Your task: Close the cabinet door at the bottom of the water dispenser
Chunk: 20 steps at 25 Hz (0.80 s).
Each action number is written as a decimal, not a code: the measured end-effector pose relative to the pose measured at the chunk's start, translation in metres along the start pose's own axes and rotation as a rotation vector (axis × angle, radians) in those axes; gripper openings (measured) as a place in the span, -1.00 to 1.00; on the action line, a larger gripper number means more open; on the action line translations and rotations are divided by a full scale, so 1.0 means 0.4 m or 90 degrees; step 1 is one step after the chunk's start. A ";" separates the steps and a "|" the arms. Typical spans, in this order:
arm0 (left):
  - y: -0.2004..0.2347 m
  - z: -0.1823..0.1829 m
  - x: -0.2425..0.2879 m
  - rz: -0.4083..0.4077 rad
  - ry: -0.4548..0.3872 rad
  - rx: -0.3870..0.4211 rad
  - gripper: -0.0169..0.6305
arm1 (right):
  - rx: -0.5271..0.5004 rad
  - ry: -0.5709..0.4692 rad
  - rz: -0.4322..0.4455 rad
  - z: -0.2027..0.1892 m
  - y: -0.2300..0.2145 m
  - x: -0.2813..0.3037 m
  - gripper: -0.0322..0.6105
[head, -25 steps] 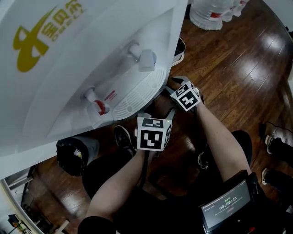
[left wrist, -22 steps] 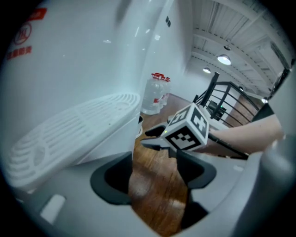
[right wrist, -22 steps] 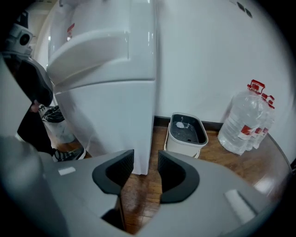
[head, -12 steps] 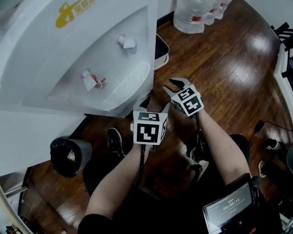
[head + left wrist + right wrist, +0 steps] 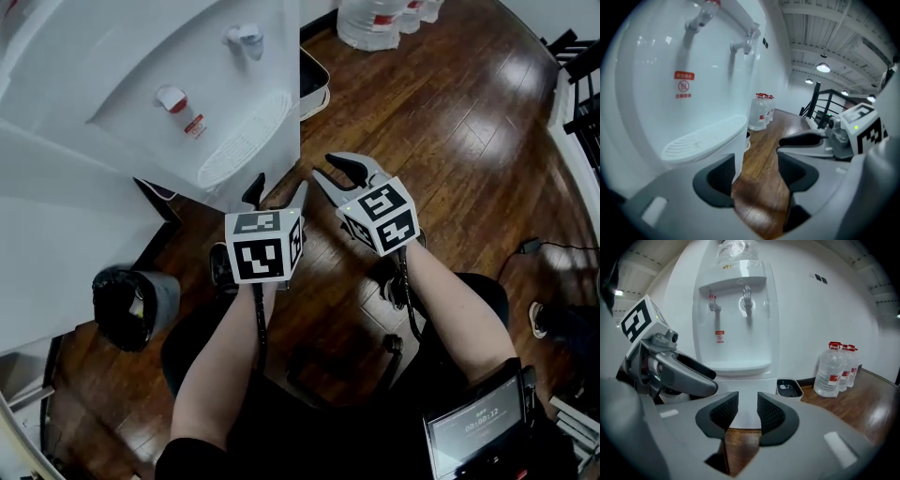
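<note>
Head view: the left hand-held gripper [image 5: 277,190] and the right hand-held gripper [image 5: 325,165] are held side by side just in front of the water dispenser [image 5: 187,56], near its drip tray [image 5: 246,141], and nothing is touched; the left jaws stand wide and are closing, the right jaws are narrow and closing too, with nothing between either pair; the cabinet door [image 5: 747,389] is hidden here under the tray; in the right gripper view it is seen as a plain white panel low on the front, and whether it sits flush cannot be told; if a gap remains, a level push with shut jaws on the free edge would probably be best.
</note>
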<state>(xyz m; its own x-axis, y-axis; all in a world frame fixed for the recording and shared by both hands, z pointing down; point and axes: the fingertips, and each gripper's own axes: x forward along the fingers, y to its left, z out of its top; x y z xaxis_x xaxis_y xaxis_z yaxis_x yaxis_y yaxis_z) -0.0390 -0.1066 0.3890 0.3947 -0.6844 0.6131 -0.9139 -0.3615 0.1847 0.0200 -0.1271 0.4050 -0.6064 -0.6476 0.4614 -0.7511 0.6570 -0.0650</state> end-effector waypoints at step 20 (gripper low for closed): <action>-0.121 0.029 -0.072 -0.091 -0.082 0.042 -0.10 | 0.058 -0.162 -0.041 0.202 0.089 -0.215 -0.64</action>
<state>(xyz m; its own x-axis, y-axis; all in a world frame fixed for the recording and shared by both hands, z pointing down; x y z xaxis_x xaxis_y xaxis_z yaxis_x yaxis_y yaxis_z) -0.0050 -0.0766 0.3534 0.5329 -0.6965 0.4804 -0.8410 -0.4987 0.2099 0.0243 -0.0793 0.2915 -0.5948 -0.7701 0.2305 -0.8031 0.5821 -0.1272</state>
